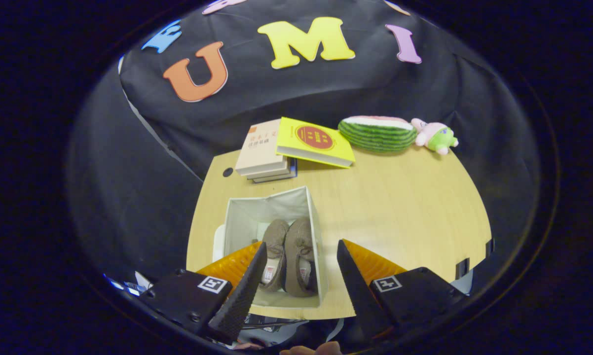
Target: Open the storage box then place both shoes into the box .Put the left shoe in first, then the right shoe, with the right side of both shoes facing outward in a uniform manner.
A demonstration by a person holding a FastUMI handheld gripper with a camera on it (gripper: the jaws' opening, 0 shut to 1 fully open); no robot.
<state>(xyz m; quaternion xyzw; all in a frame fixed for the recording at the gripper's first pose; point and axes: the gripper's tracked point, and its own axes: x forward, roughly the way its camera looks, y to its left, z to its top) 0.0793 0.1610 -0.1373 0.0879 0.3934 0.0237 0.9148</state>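
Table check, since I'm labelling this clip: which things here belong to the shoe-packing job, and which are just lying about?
Job things:
storage box, open
two shoes, side by side inside the box
tongs, open, above the box, holding nothing

Lying about, beyond the box:
stack of books
yellow book, leaning on the stack
watermelon plush
pink-and-green plush toy

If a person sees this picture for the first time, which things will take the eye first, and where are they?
First the open storage box on the wooden table, with two brown shoes side by side inside, seen between the fingers of the open gripper. Beyond the box, a yellow book leans on a stack of books. Beside them lie a watermelon toy and a small pink and green plush.
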